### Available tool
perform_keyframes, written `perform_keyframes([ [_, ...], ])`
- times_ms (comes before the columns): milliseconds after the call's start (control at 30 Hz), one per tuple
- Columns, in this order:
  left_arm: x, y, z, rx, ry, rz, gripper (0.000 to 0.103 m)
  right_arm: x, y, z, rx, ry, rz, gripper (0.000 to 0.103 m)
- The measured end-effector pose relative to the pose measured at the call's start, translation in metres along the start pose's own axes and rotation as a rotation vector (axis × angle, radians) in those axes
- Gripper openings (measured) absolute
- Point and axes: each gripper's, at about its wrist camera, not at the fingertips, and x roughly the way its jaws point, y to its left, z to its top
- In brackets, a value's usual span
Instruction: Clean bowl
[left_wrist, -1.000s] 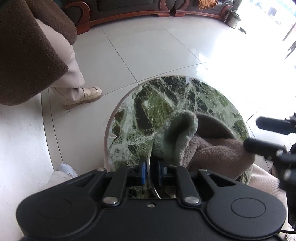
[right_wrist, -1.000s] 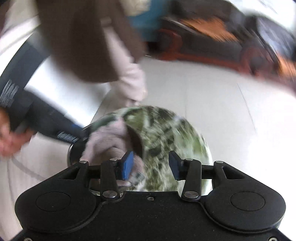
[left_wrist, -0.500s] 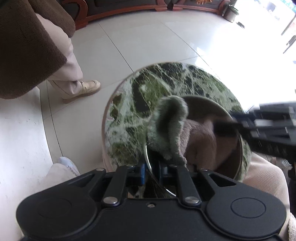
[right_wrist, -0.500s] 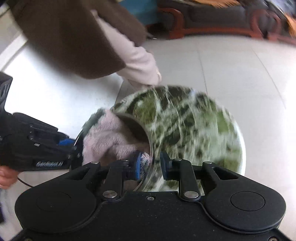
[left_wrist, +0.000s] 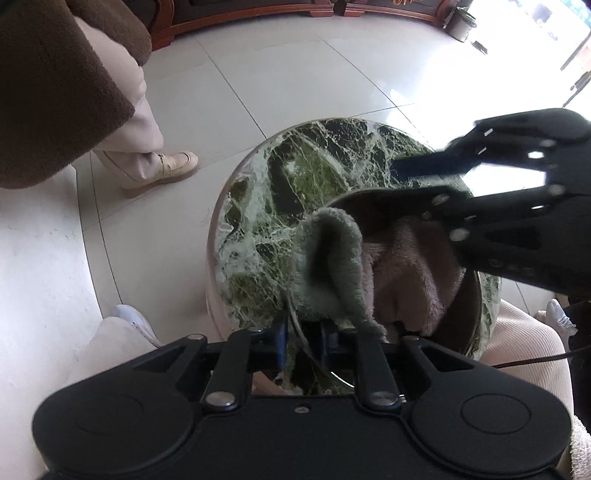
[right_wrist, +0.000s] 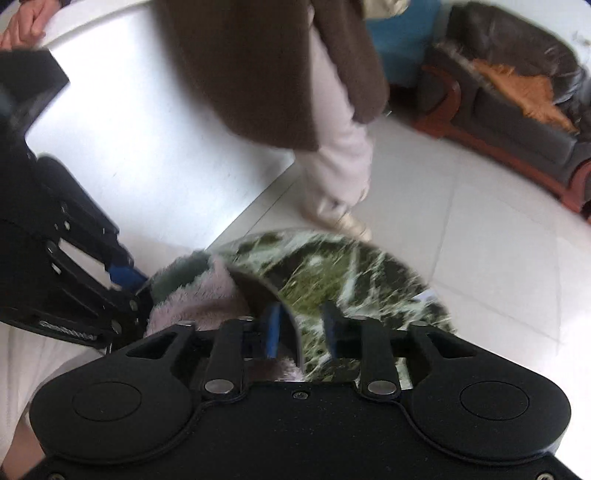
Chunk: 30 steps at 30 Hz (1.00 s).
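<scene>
A shiny metal bowl (left_wrist: 466, 321) sits on a round green marble table (left_wrist: 280, 192). A fluffy pink and grey-green cloth (left_wrist: 406, 269) lies in it, one grey-green fold hanging over the near rim. My left gripper (left_wrist: 301, 341) is shut on the bowl's near rim. My right gripper (right_wrist: 299, 332) straddles the opposite rim (right_wrist: 291, 332), one finger inside by the cloth (right_wrist: 199, 299), one outside, with a gap left between the pads. Its black body (left_wrist: 517, 221) reaches over the bowl in the left wrist view.
A person in a brown coat and beige trousers (left_wrist: 125, 122) stands on the tiled floor left of the table, shoe (left_wrist: 166, 173) close to it. A dark sofa with a wooden base (right_wrist: 517, 110) lines the far wall. My lap (left_wrist: 528, 354) is just beside the table.
My right gripper has come in over the bowl and narrowed from wide open around its rim. The left gripper has kept its hold on the near rim. The cloth has shifted slightly.
</scene>
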Motion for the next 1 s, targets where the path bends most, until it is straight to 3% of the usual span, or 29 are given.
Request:
perform_keyframes([
  [167, 0.003, 0.003, -0.002, -0.025, -0.002, -0.019, 0.015, -0.048, 0.020, -0.011, -0.037, -0.101, -0.002, 0.032],
  [333, 0.002, 0.003, -0.001, -0.026, 0.005, -0.021, 0.014, -0.022, 0.055, -0.018, -0.168, -0.003, 0.043, 0.032],
  [433, 0.002, 0.002, -0.001, -0.033, 0.007, -0.021, 0.014, 0.000, 0.059, -0.016, -0.172, 0.056, 0.055, 0.032],
  [567, 0.004, 0.002, -0.001, -0.040, 0.001, -0.020, 0.015, 0.015, 0.062, -0.016, -0.189, 0.120, 0.009, 0.031],
  [600, 0.004, 0.002, -0.002, -0.043, -0.001, -0.021, 0.015, 0.016, 0.063, -0.016, -0.193, 0.129, -0.002, 0.030],
  [667, 0.004, 0.004, -0.002, -0.048, -0.002, -0.027, 0.015, 0.015, 0.063, -0.017, -0.203, 0.137, -0.034, 0.015],
  [833, 0.004, 0.005, -0.002, -0.055, 0.002, -0.034, 0.015, 0.011, 0.059, -0.010, -0.179, 0.102, -0.049, 0.012],
  [900, 0.004, 0.006, -0.001, -0.061, 0.005, -0.036, 0.015, 0.012, 0.062, -0.007, -0.191, 0.098, -0.035, 0.013],
  [1000, 0.004, 0.006, -0.001, -0.064, 0.005, -0.037, 0.015, 0.004, 0.060, -0.008, -0.178, 0.083, -0.028, 0.035],
])
